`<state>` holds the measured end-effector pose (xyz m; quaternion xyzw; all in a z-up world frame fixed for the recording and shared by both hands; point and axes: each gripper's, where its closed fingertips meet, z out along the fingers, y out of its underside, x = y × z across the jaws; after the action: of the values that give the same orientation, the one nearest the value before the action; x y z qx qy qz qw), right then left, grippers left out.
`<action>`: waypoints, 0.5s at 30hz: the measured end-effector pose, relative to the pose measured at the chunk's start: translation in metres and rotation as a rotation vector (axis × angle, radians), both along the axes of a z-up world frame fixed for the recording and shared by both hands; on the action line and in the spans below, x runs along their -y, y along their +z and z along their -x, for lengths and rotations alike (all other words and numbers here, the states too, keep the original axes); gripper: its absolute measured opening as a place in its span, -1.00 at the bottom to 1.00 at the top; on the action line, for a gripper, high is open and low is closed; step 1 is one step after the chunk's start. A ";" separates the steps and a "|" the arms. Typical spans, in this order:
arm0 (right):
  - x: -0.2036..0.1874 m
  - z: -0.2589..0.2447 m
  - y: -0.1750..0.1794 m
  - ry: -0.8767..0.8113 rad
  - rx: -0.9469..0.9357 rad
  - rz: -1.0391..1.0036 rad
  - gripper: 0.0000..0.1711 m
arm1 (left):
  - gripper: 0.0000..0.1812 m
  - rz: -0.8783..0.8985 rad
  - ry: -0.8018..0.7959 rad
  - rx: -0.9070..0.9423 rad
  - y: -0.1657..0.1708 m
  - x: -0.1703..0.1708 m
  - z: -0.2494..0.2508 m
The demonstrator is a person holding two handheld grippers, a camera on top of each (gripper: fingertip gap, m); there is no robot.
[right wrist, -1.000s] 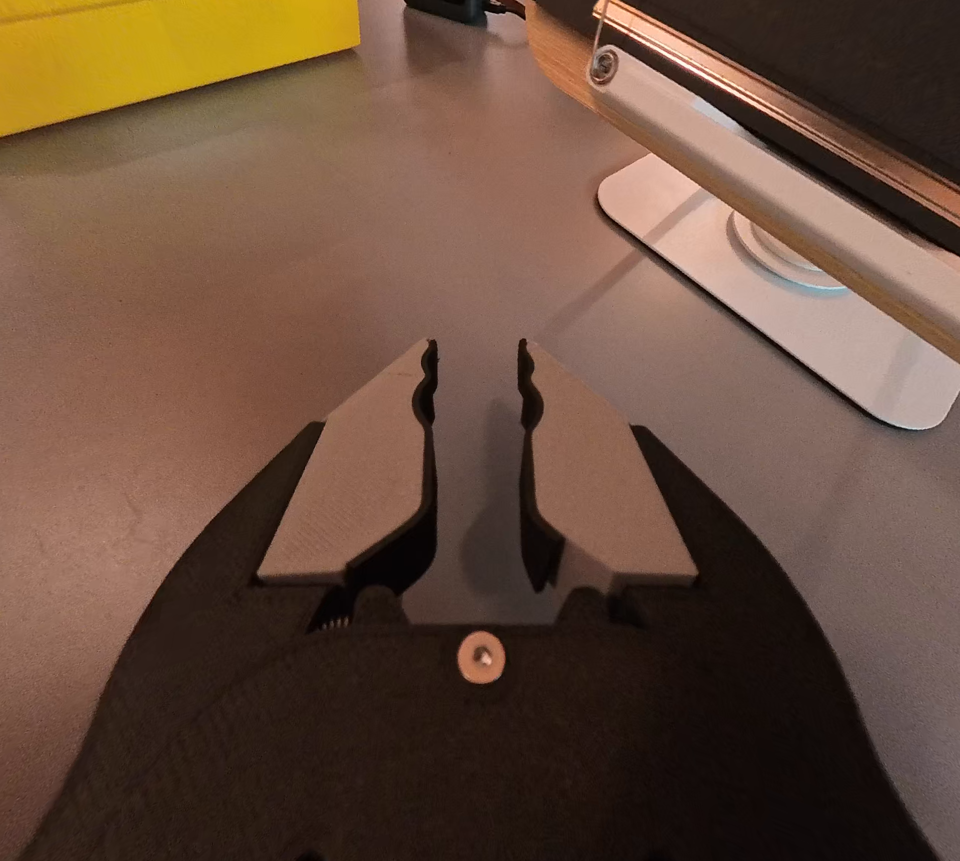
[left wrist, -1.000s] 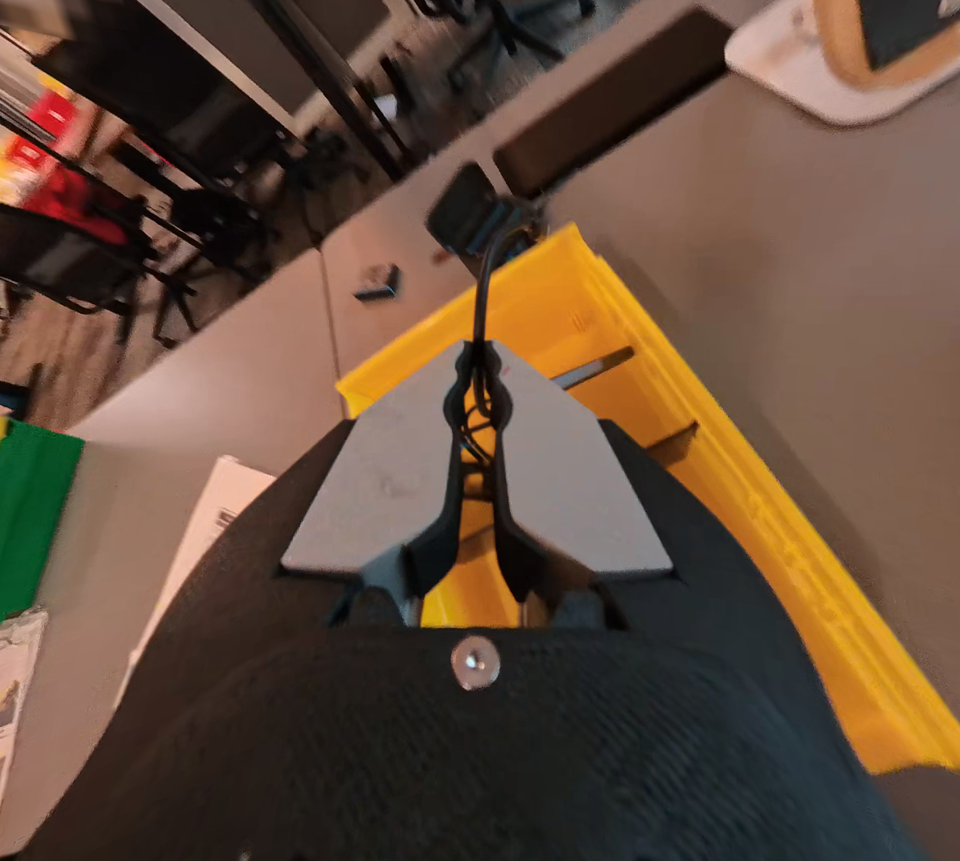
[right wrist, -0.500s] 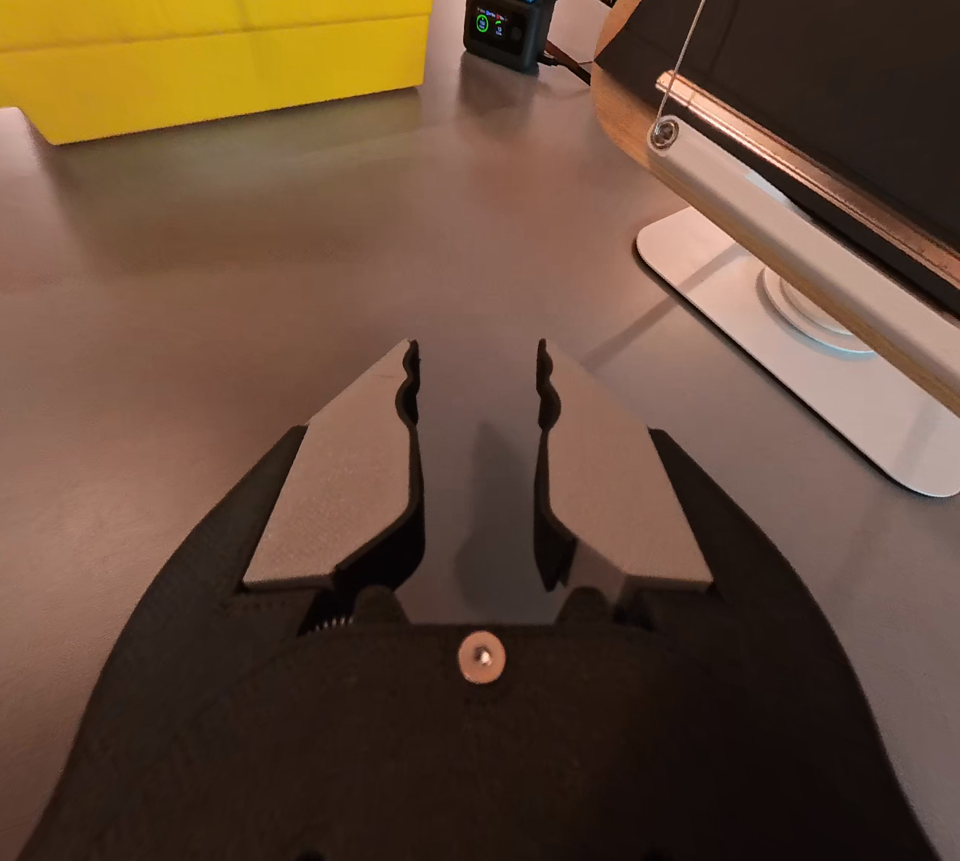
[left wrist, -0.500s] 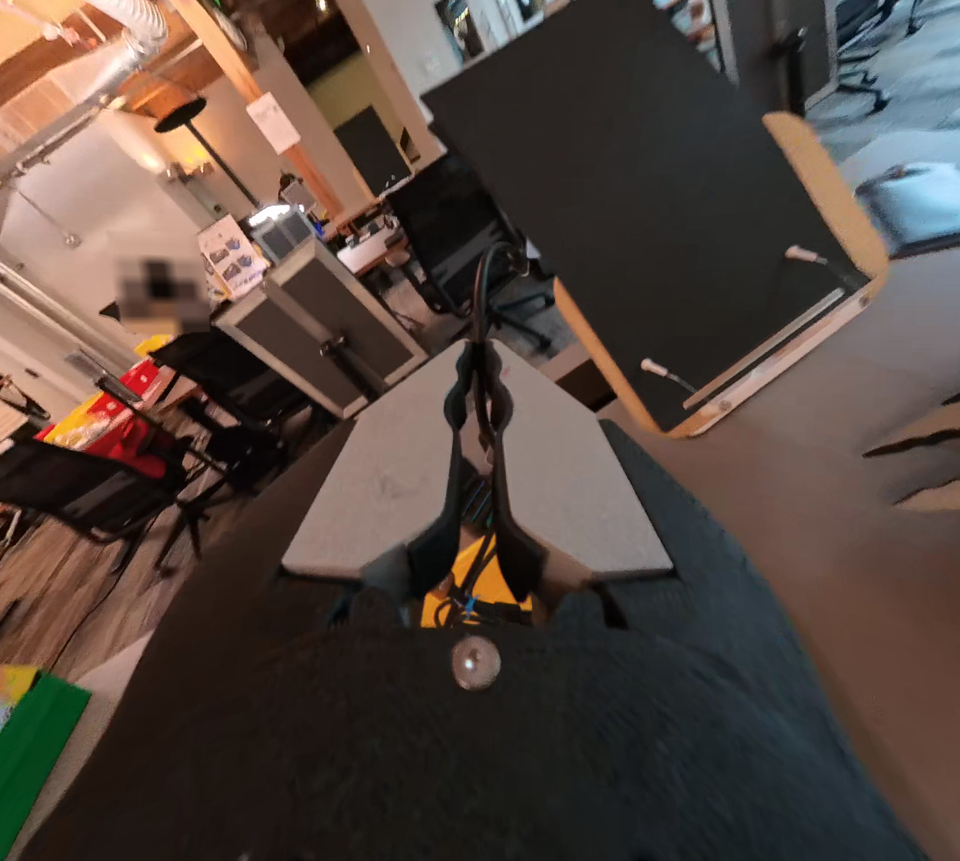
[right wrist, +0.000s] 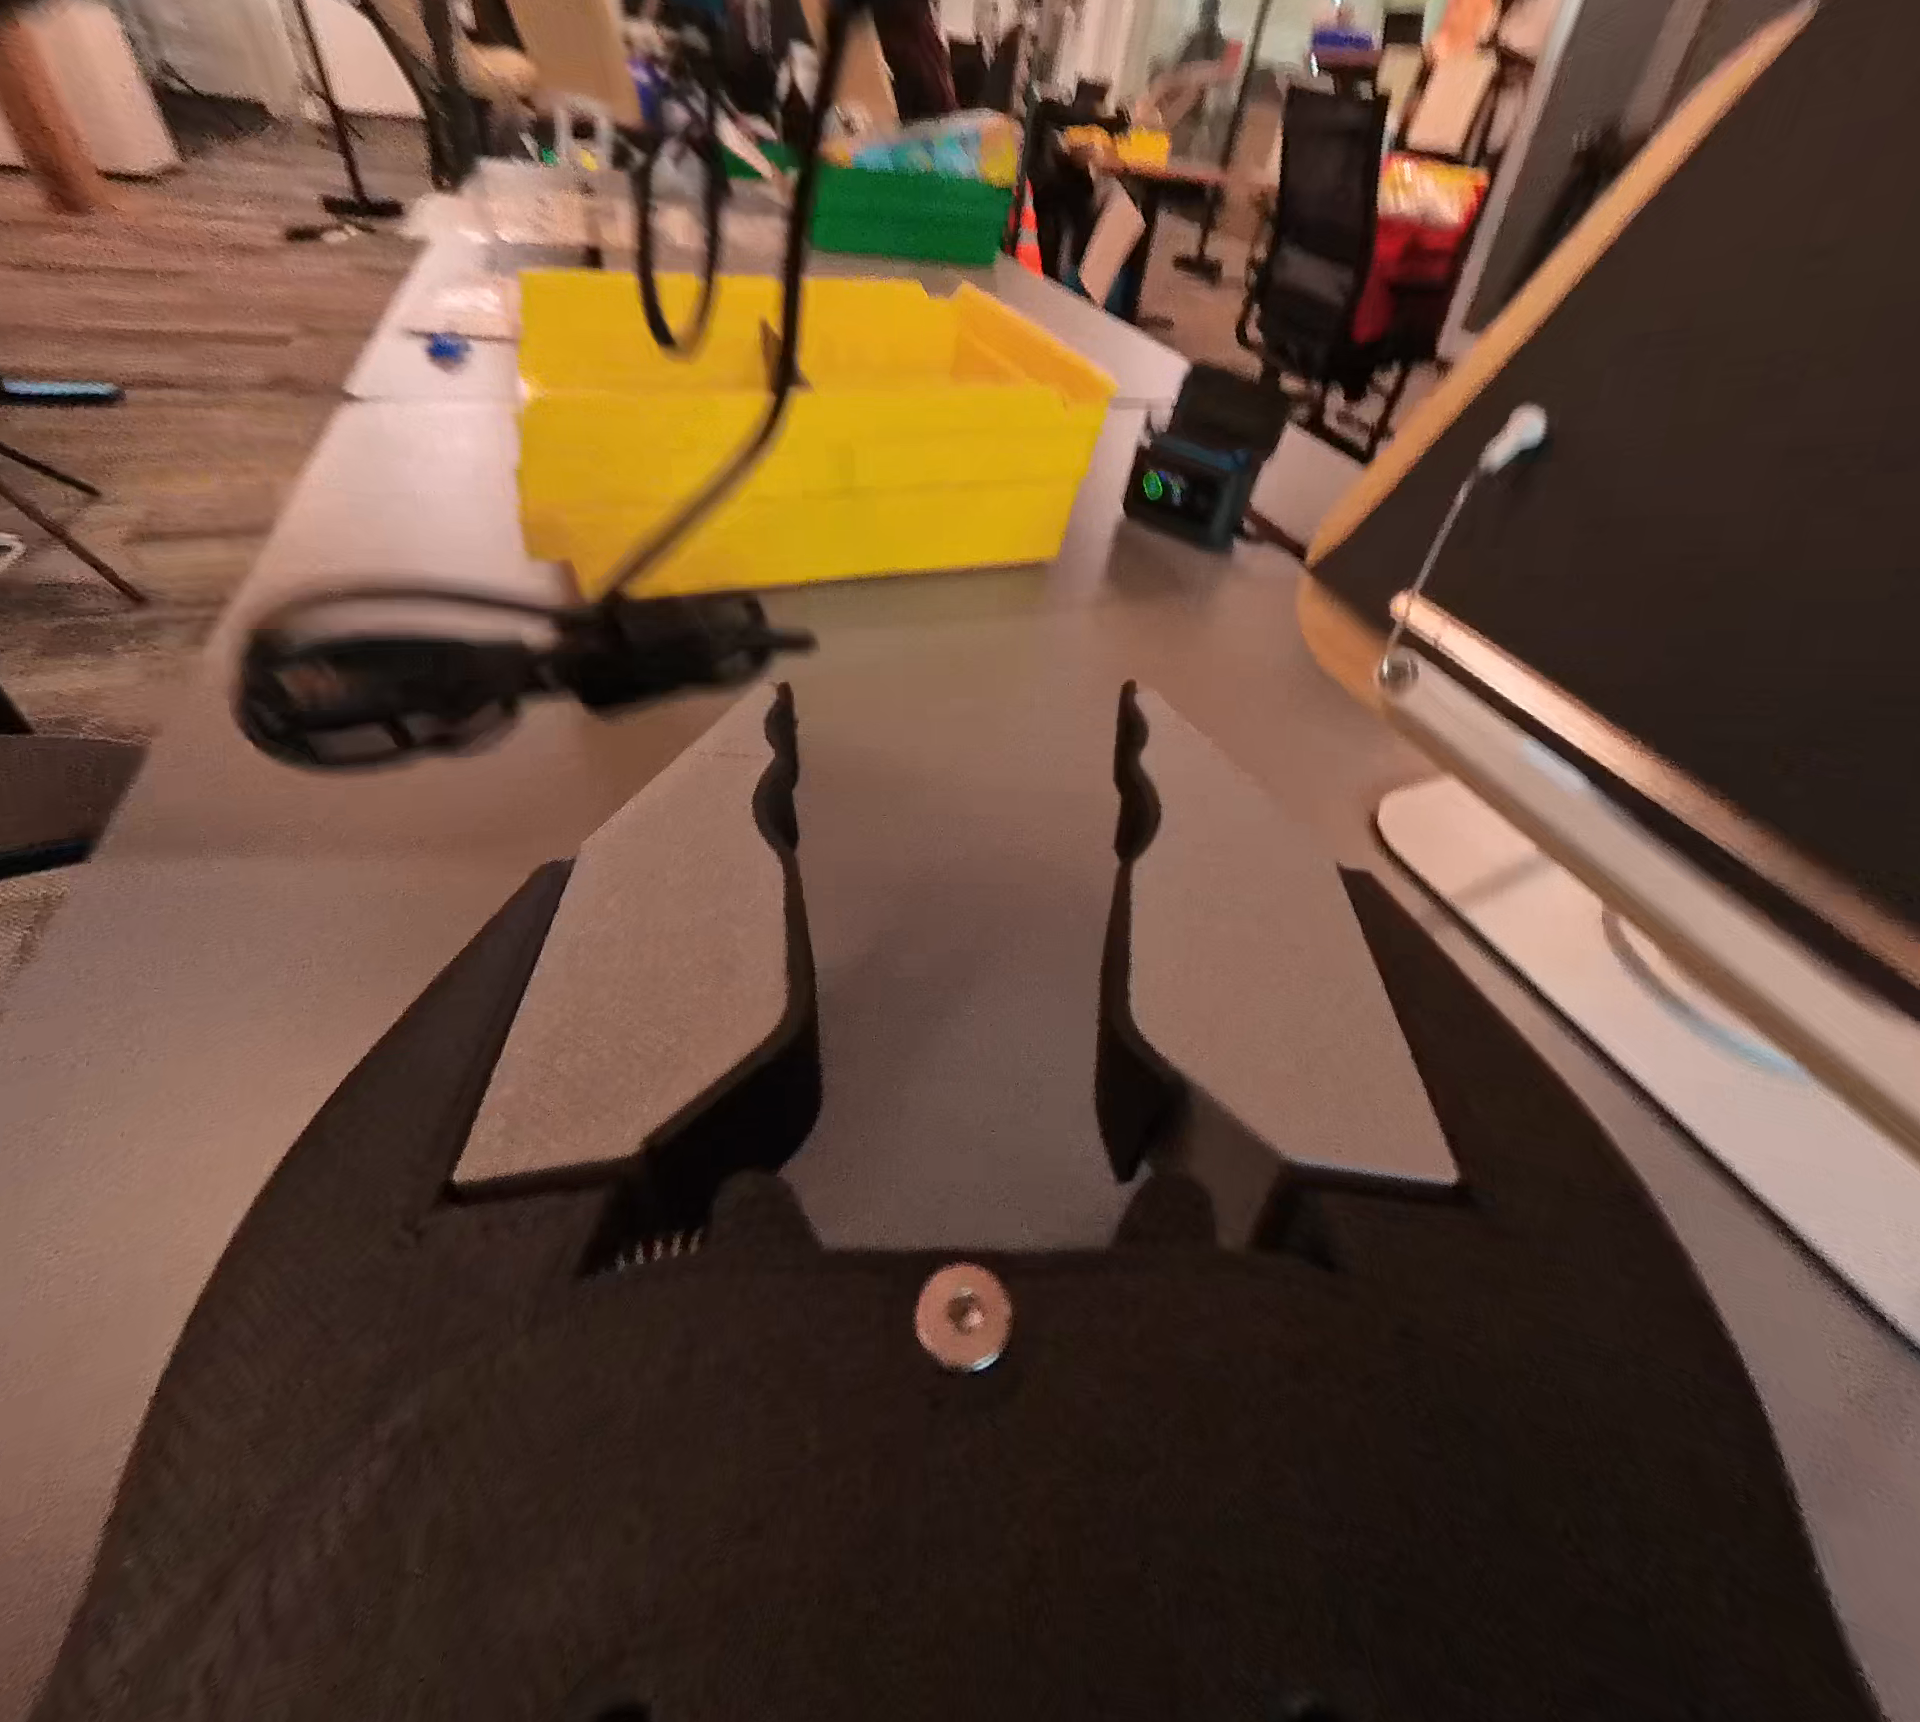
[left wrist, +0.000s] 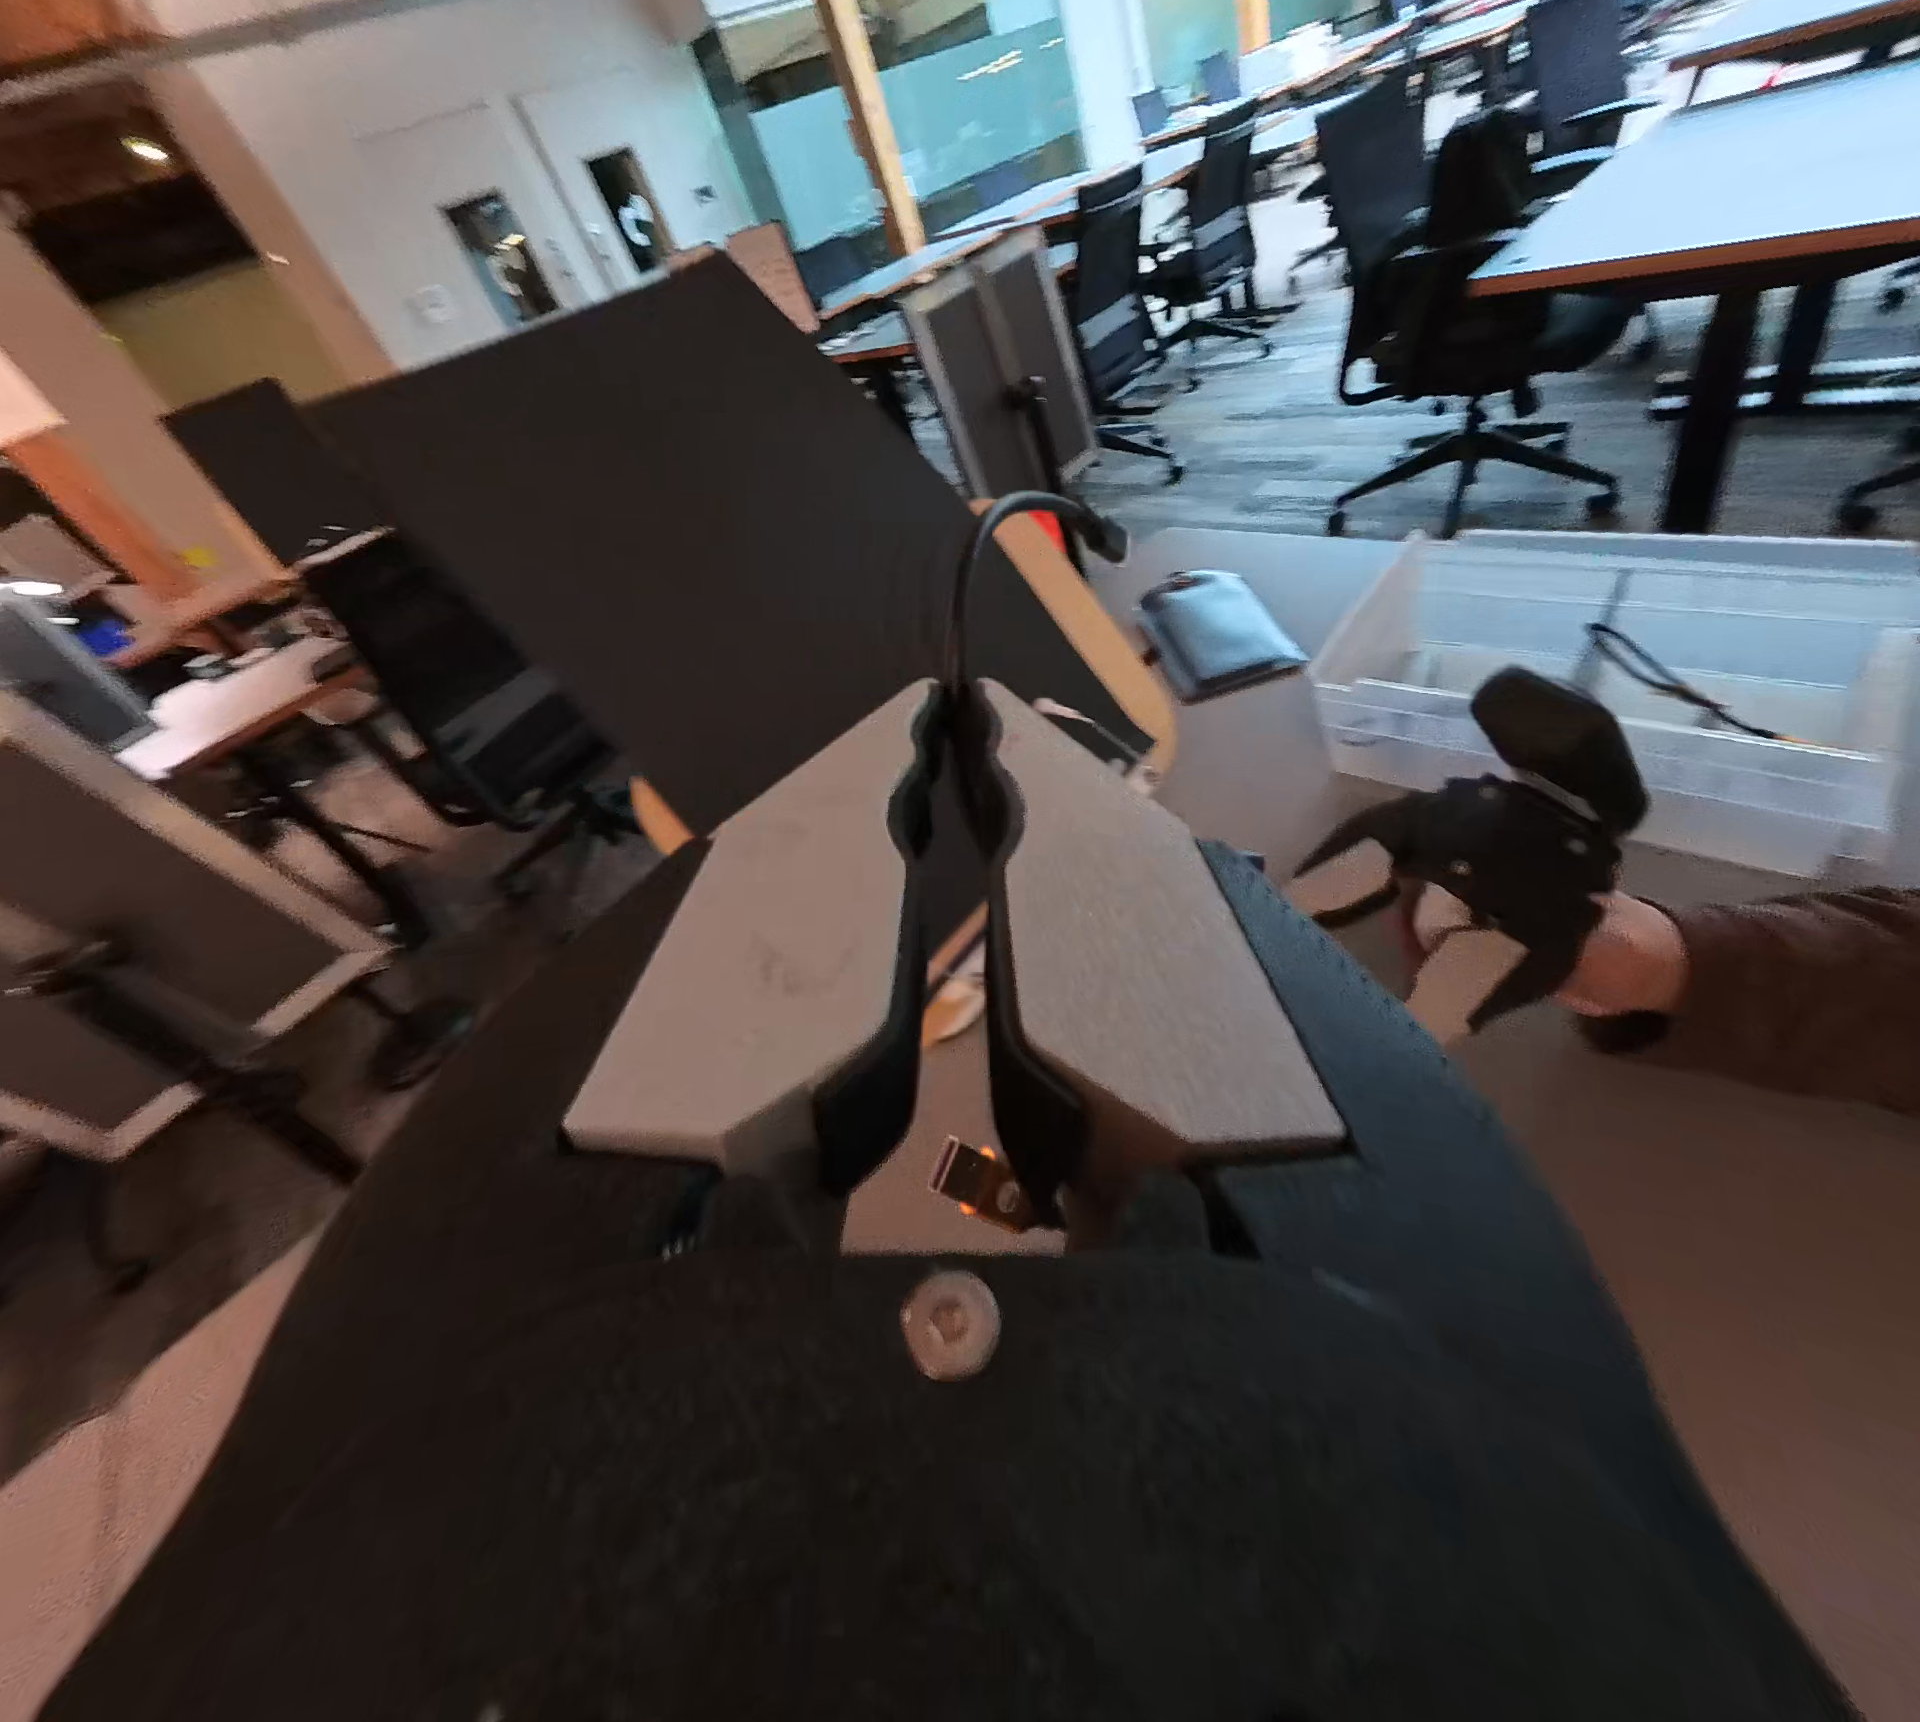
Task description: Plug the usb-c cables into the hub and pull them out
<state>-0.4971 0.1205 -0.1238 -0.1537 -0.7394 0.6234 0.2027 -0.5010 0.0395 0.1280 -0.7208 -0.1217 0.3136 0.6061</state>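
Left claw point(left wrist: 961, 696) clenched on a thin black usb-c cable point(left wrist: 971, 576), held up off the grey tabletop point(right wrist: 956, 664) with its small plug end point(left wrist: 1103, 538) curling free above the tips. Right claw point(right wrist: 951, 716) released, jaws wide apart, low over bare tabletop and grasping nothing. Hanging cable trails down to a dark, blurred bundle point(right wrist: 499, 664) lying in front of the long yellow plastic bin point(right wrist: 810, 436); possibly the hub, cannot tell. Judged early: one cable fetched, nothing plugged yet. Left: steadying the hub, inserting each plug, pulling out again.
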 end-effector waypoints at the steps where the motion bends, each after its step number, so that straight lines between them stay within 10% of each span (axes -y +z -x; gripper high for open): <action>1: -0.001 -0.007 0.009 0.021 -0.027 0.019 -0.37 | -1.00 -0.003 -0.030 0.020 -0.009 -0.008 -0.003; 9: -0.010 -0.016 0.029 0.057 -0.049 0.103 -0.32 | -0.98 0.001 -0.201 0.134 -0.083 -0.062 -0.011; 15: -0.013 0.004 0.000 -0.051 -0.045 -0.065 -0.93 | -0.98 -0.131 -0.277 0.198 -0.098 -0.081 -0.004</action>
<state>-0.5012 0.1338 -0.1241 -0.1518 -0.7502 0.5971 0.2401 -0.4975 0.1206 0.0303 -0.7170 -0.1004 0.1461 0.6742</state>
